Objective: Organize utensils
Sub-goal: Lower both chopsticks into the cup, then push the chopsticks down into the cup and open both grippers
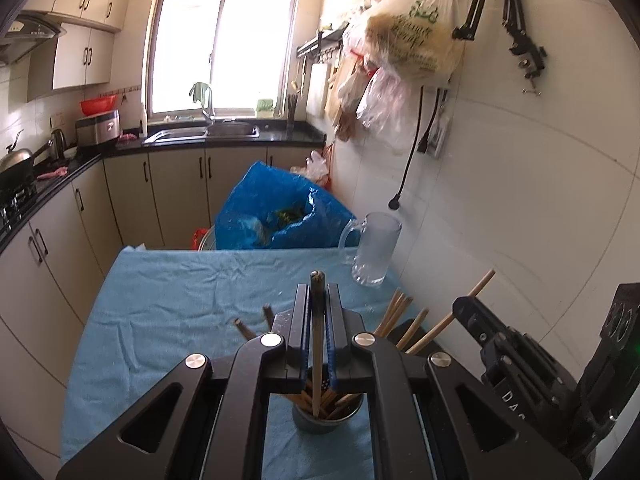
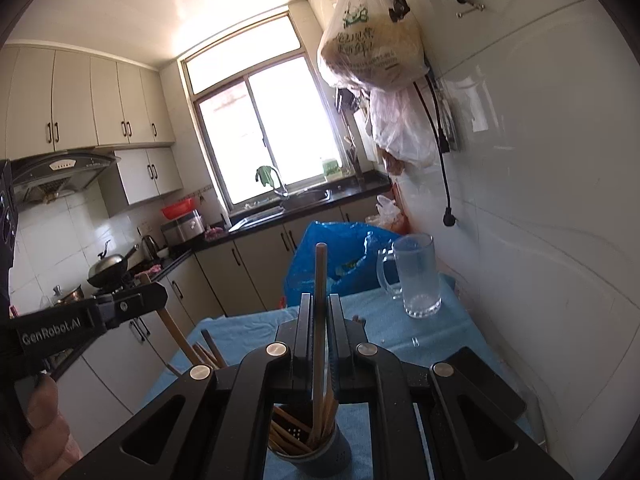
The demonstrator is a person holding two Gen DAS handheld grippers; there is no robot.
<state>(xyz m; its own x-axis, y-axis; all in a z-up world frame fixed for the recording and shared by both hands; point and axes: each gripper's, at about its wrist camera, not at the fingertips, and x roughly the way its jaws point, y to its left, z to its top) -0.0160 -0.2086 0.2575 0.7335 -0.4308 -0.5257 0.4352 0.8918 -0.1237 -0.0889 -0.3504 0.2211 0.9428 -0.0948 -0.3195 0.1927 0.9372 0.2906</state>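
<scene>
Chopsticks (image 1: pixel 340 402) are the thing of this task, and most of them stand loosely in a small dark cup (image 1: pixel 328 420) at the near edge of the counter (image 1: pixel 180 300), which is covered with a blue cloth. They lean in different directions, so the bundle does not look tidy.

Each hand-held gripper is clamped on one chopstick. The left hand-held gripper (image 1: pixel 318 300) has its jaws pressed together on a dark-tipped chopstick (image 1: pixel 317 344), whose lower end reaches down into the cup. The right hand-held gripper (image 2: pixel 319 312) is closed in the same way on a paler chopstick (image 2: pixel 319 320), which also ends inside the cup (image 2: pixel 316 456). Both sticks are nearly upright. I cannot tell if they are going in or coming out.

Far on the right of the counter, well apart from the cup, stands an empty glass mug (image 1: pixel 374 250). No chopstick is in it. Behind the counter lies a blue plastic bag (image 1: pixel 276 212).

My judgement is that the task is at an early or middle point: if the chopsticks must go to the mug, none has arrived; if the cup is the goal, only these two sticks remain to be released. No loose chopstick is seen lying on the cloth.
</scene>
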